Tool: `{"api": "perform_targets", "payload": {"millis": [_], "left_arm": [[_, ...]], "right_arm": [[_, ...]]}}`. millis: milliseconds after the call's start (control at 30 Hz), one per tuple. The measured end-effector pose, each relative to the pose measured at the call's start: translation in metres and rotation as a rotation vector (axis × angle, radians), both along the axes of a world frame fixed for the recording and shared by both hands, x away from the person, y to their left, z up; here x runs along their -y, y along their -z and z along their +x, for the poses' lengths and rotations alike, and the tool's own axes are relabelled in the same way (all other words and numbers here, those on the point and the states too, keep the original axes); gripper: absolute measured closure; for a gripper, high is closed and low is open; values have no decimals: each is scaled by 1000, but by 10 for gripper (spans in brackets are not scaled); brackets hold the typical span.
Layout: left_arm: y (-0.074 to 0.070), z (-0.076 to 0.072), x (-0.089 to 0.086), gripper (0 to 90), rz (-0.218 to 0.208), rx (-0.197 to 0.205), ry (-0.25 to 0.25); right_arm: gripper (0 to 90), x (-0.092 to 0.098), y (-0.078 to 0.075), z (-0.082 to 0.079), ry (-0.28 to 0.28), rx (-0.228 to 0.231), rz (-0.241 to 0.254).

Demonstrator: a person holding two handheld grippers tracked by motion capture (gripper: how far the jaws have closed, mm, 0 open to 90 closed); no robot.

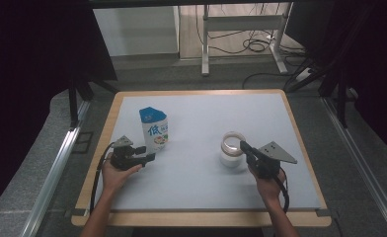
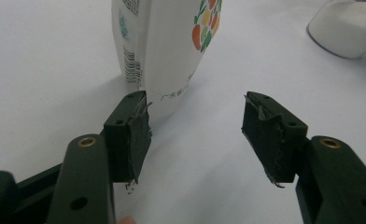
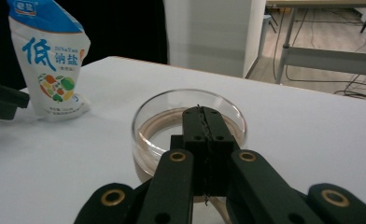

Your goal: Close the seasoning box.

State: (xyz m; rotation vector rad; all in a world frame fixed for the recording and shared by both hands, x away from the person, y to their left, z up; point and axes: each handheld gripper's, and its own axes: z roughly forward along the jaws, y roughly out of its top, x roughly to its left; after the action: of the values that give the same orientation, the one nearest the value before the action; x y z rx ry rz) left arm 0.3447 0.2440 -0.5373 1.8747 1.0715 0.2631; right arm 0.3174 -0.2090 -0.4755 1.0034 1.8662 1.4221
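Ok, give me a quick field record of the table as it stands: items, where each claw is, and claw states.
surface: white table
item 1: salt pouch, upright, left half
item 2: glass jar of white granules, no lid on, right of centre
left claw: open, tips at the pouch's base, one pad beside it, contact unclear
right claw: shut, nothing between pads, tips at the jar's near rim

From above the room looks dim and murky, dark at both sides, my tabletop (image 1: 201,173) the one pale patch. Close up it glares nearly white, and my right gripper (image 3: 204,112) is softly blurred
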Motion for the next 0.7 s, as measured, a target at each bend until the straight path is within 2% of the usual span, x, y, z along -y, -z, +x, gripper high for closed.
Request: {"api": "perform_targets", "payload": {"millis": [200, 467, 567, 700], "left_arm": [[1, 0, 0, 411, 1, -1, 0], [1, 0, 0, 411, 0, -5, 1], [1, 0, -1, 411, -1, -4, 0], [1, -1, -1, 411, -2, -4, 2]], "right_arm": [[898, 4, -3, -1, -16, 1, 13], [895, 26, -5, -3, 25, 3, 28], [890, 38, -3, -3, 43, -11, 26], [882, 52, 5, 3, 55, -59, 7]]}}
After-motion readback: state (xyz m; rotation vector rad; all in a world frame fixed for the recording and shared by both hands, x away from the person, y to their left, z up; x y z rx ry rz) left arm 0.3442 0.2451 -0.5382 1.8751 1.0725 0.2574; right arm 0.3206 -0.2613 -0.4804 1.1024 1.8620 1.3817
